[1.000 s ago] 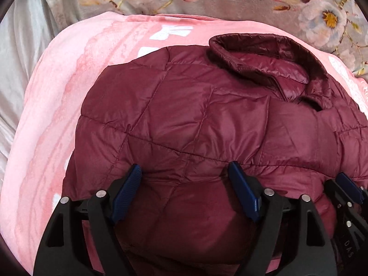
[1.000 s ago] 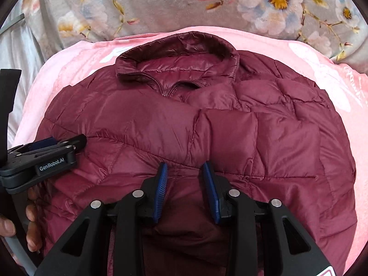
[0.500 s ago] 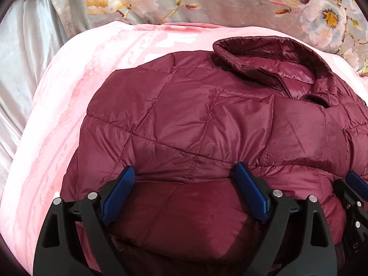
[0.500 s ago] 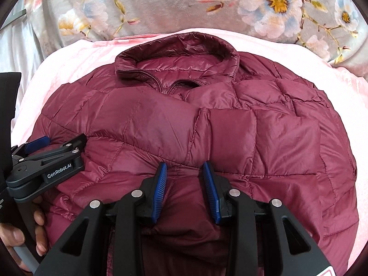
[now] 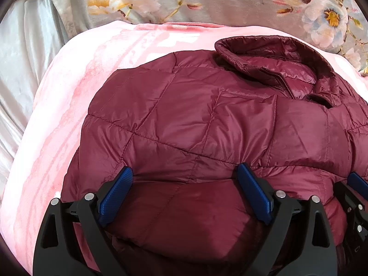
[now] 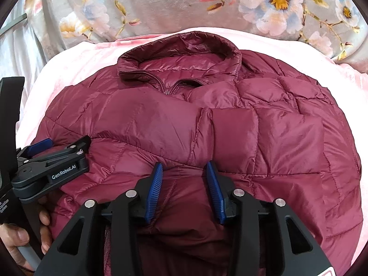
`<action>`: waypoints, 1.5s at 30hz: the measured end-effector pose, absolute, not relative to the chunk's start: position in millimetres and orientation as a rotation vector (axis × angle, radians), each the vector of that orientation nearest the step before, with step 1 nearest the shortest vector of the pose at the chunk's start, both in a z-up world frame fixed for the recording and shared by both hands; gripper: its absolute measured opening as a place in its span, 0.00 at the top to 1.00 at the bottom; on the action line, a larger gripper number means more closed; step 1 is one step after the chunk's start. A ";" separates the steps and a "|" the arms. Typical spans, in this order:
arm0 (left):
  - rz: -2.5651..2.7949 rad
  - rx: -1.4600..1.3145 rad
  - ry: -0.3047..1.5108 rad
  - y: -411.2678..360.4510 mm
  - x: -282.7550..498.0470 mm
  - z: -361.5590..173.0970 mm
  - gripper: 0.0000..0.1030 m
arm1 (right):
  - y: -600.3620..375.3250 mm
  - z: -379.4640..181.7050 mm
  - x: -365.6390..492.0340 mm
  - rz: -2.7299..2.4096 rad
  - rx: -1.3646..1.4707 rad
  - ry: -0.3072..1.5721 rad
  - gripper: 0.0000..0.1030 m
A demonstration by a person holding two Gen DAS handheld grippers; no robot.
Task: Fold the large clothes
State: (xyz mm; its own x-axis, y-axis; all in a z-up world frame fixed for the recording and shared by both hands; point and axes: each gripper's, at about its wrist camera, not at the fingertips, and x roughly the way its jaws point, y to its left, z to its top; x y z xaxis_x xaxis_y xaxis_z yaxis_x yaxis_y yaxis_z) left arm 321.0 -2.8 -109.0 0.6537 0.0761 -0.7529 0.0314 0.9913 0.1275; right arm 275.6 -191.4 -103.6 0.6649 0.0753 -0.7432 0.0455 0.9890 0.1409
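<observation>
Left wrist view: a maroon quilted puffer jacket (image 5: pixel 207 124) lies on a pink blanket (image 5: pixel 59 119) spread over a bed, its stand-up collar (image 5: pixel 271 62) at the far end toward a grey floral sheet (image 5: pixel 218 0). The left gripper (image 5: pixel 184 184) sits low at the jacket's near folded edge, its blue-padded jaws spread wide with a bulge of fabric between them; whether the pads (image 5: pixel 115 193) press the cloth cannot be told. Right wrist view: the right gripper (image 6: pixel 184 179) sits at the same near edge, jaws narrower, a ridge of jacket (image 6: pixel 253 126) rising between them, though a firm pinch is not evident. The zipper (image 6: pixel 168 87) is partly open below the collar. The left gripper (image 6: pixel 50 161) appears at the left, held by the person's hand (image 6: pixel 25 237).
</observation>
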 end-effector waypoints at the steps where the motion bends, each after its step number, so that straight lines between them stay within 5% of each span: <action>1: 0.011 0.121 0.866 -0.2 320.9 -107.2 0.13 | -193.4 -101.4 274.8 0.029 0.166 0.848 0.56; 9: -0.192 -0.067 0.903 16.5 354.4 -44.7 0.13 | -260.8 -40.2 311.6 0.064 0.417 0.816 0.49; 15: -0.271 -0.214 1.003 -0.8 435.4 -42.8 0.13 | -296.7 -61.5 375.2 0.036 0.584 0.867 0.43; 17: -0.288 -0.276 1.067 -5.1 454.2 -58.3 0.20 | -300.2 -73.7 386.3 0.045 0.639 0.891 0.43; 19: -0.306 -0.311 1.121 -9.9 463.5 -72.6 0.44 | -300.1 -82.5 396.7 0.062 0.661 0.917 0.43; 20: -0.309 -0.325 1.155 -12.4 468.7 -82.4 0.49 | -295.8 -82.7 400.9 0.080 0.648 0.927 0.44; 23: -0.323 -0.323 1.158 -17.2 467.7 -89.2 0.69 | -276.9 -71.1 403.8 0.243 0.651 0.929 0.83; 25: -0.337 -0.319 1.145 -16.8 465.8 -88.1 0.73 | -275.8 -52.7 398.2 0.334 0.709 0.826 0.87; 35: -0.321 -0.250 1.109 -14.9 462.0 -91.1 0.76 | -272.1 -72.4 388.7 0.095 0.478 0.890 0.95; 40: -0.329 -0.261 1.097 -14.2 464.0 -82.2 0.64 | -282.3 -63.1 391.3 0.125 0.580 0.871 0.83; 43: -0.318 -0.285 1.090 -10.9 466.0 -78.8 0.61 | -281.0 -60.7 388.3 0.122 0.572 0.877 0.68; 45: -0.322 -0.294 1.095 -9.7 464.9 -79.6 0.61 | -275.3 -64.8 386.3 0.138 0.567 0.894 0.67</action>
